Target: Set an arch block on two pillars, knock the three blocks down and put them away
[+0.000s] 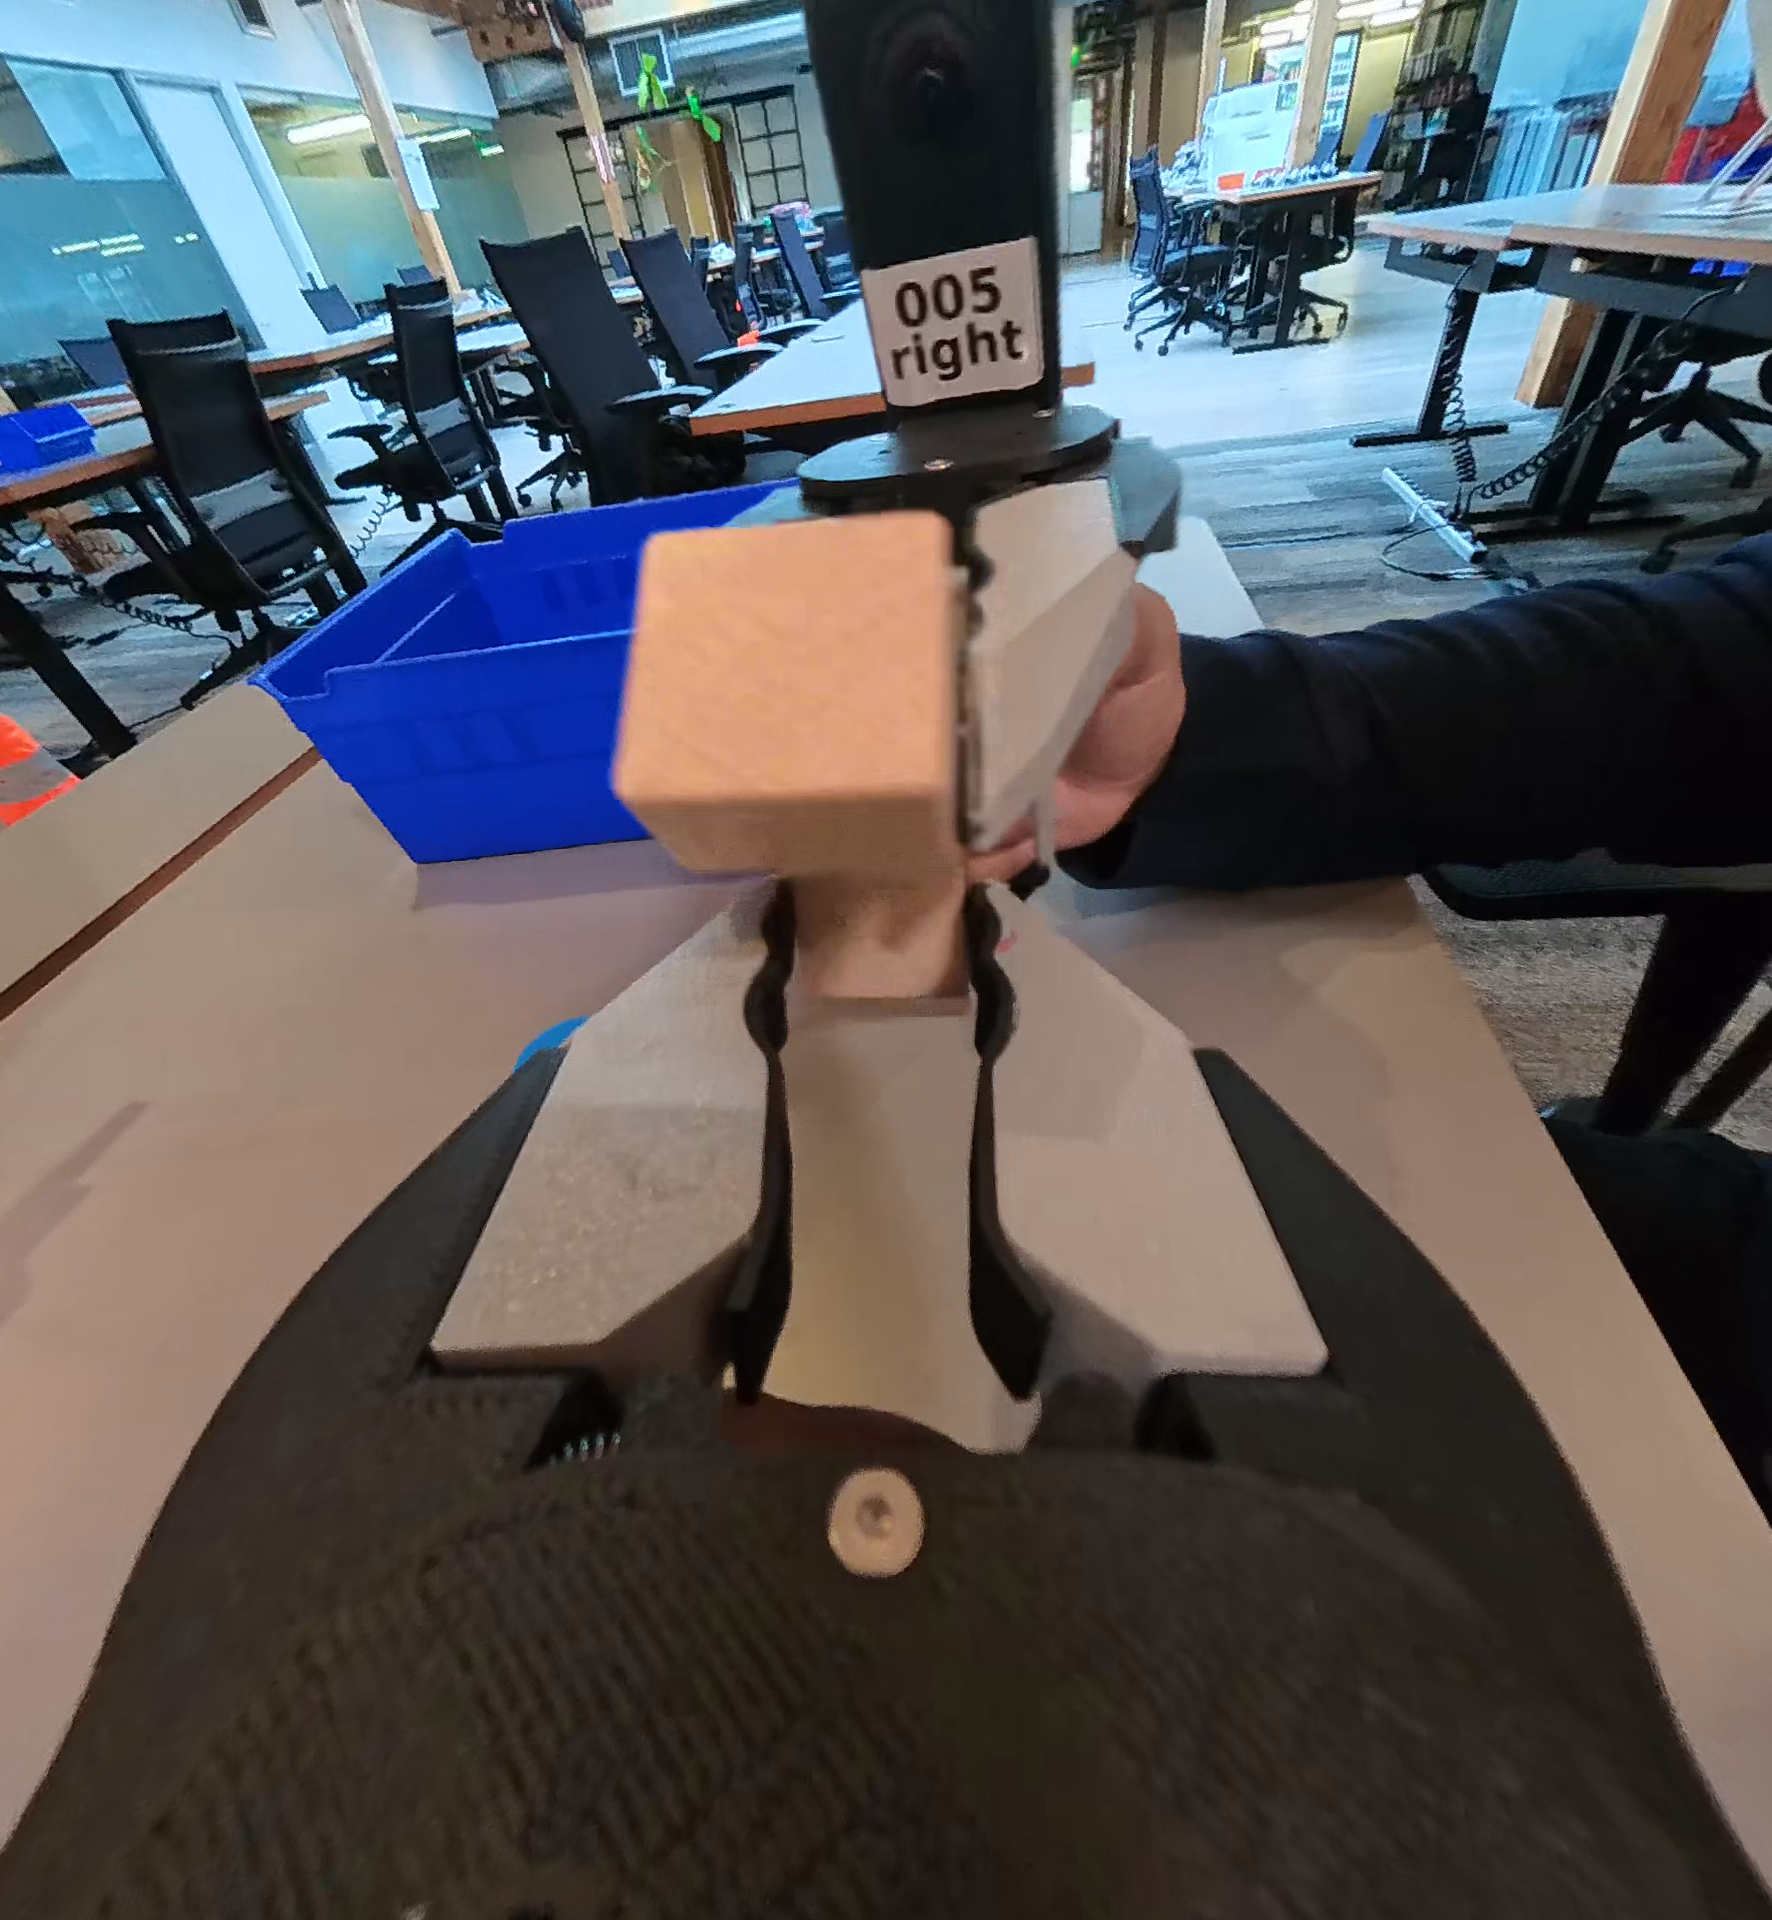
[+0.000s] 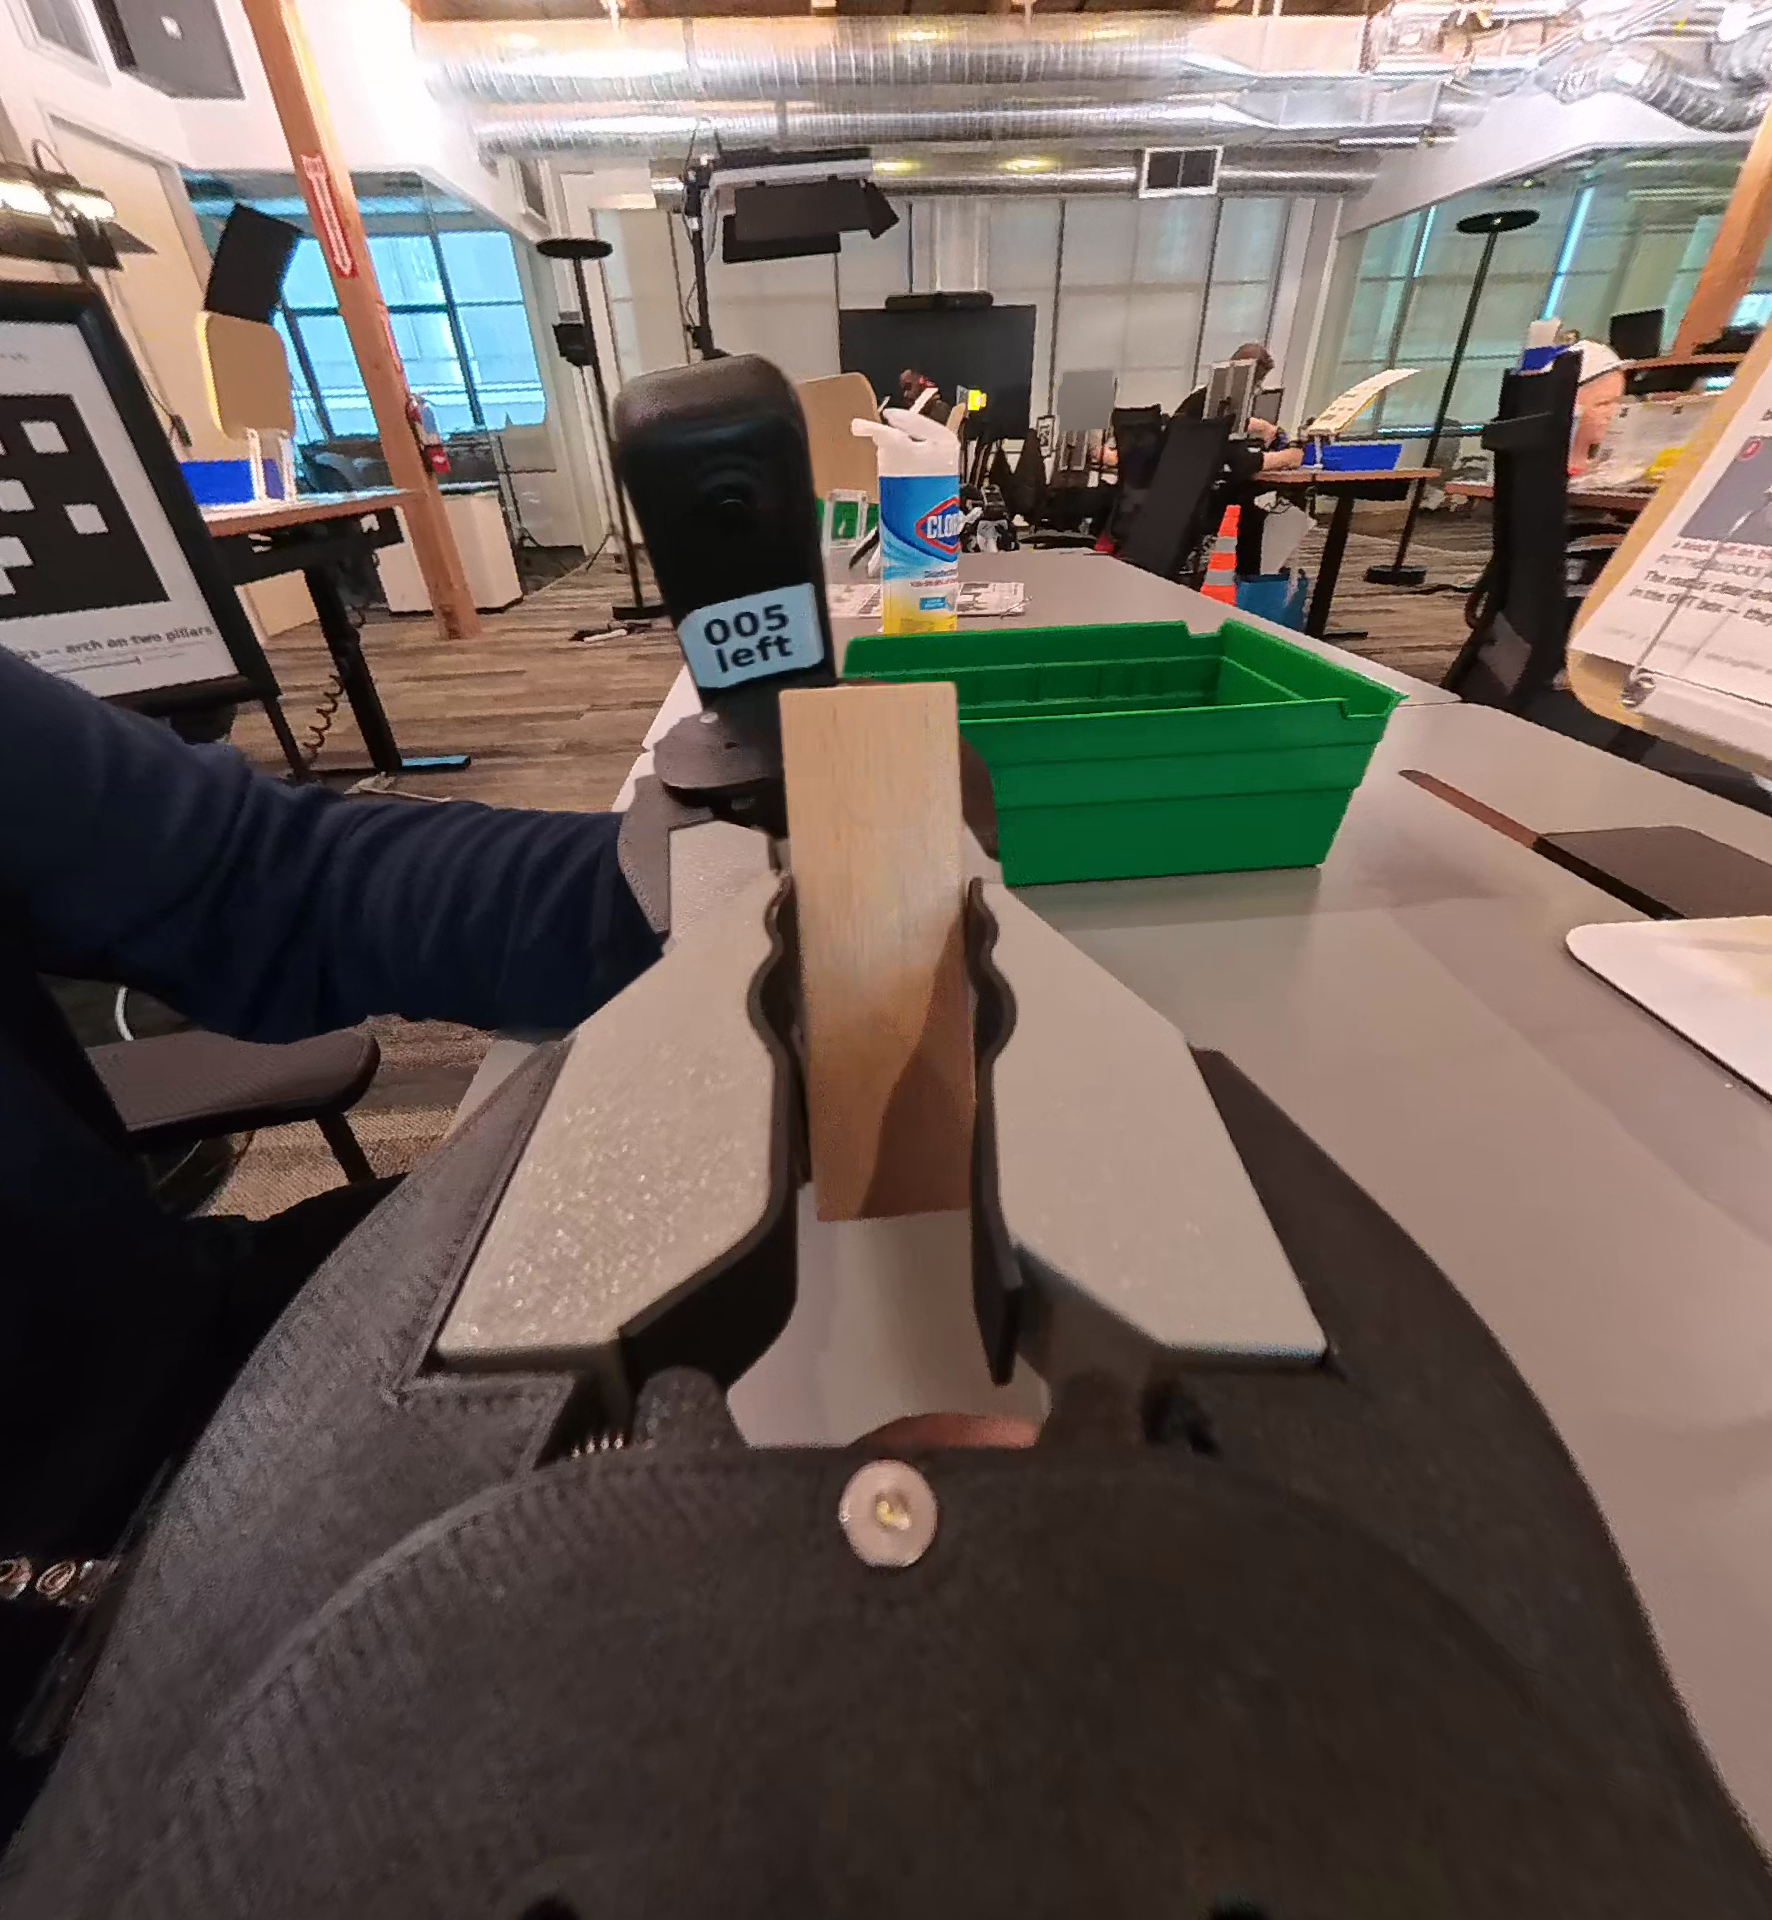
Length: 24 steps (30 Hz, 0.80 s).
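Blocks of pale wood fill both claws: the left claw (image 1: 877, 961) is clamped on a small block (image 1: 877, 951), the right claw (image 2: 877, 997) on an upright block (image 2: 877, 935), both above the grey worktop (image 2: 1381, 1039).

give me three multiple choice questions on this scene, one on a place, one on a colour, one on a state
1. Where is the blue bin?
A) on the table
B) on the floor
C) on a chair

2. What colour is the second bin, seen in the right wrist view?
A) red
B) green
C) yellow

3. How do the jaws of the right gripper stand?
A) wide open and empty
B) shut on a wooden block
C) shut on a bottle

Key:
1 A, it rests on the grey tabletop.
2 B, its walls are plainly green.
3 B, both jaws press the block's sides.
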Tool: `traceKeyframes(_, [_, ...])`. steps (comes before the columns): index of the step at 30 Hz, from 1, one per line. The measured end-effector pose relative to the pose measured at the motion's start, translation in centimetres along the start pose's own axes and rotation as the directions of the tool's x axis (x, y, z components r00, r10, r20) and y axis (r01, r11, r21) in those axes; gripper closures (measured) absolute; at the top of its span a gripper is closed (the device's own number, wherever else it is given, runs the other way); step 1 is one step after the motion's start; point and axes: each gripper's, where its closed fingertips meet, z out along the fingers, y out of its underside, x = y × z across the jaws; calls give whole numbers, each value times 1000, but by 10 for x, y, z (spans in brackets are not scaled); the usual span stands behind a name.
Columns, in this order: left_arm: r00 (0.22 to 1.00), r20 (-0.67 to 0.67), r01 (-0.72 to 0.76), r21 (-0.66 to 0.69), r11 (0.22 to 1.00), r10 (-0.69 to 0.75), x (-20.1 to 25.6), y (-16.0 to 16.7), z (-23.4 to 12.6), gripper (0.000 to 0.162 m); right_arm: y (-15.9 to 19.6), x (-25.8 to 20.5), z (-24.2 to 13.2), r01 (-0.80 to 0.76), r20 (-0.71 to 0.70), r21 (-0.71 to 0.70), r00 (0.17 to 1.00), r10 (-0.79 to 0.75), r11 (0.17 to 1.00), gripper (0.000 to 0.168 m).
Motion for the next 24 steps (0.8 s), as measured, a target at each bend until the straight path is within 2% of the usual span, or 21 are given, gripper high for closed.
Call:
traceKeyframes(4, [998, 50, -44, -36, 998, 46, -8, 3, -8, 124, -3, 6, -5, -21, -19, 13, 1000, 21, 1000, 139])
traceKeyframes(8, [998, 58, -10, -38, 999, 12, -14, 0, -19, 119, 2, 8, -4, -23, -31, -15, 999, 22, 1000, 139])
traceKeyframes(13, [998, 47, 38, 21, 999, -39, -18, -11, -34, 117, 15, 7, 1, -1, -36, -99, 999, -3, 995, 138])
traceKeyframes(17, [999, 20, 25, -1, 1000, -25, -12, -9, -34, 117, 19, 6, 0, 20, -47, -139, 999, -26, 990, 139])
traceKeyframes(19, [1000, -7, 29, 14, 999, -29, -6, -12, -34, 110, 22, 5, 1, 35, -44, -162, 998, -43, 986, 138])
traceKeyframes(24, [999, -15, 49, 12, 999, -49, -6, -13, -35, 112, 35, 5, 4, 52, -51, -236, 997, -66, 970, 138])
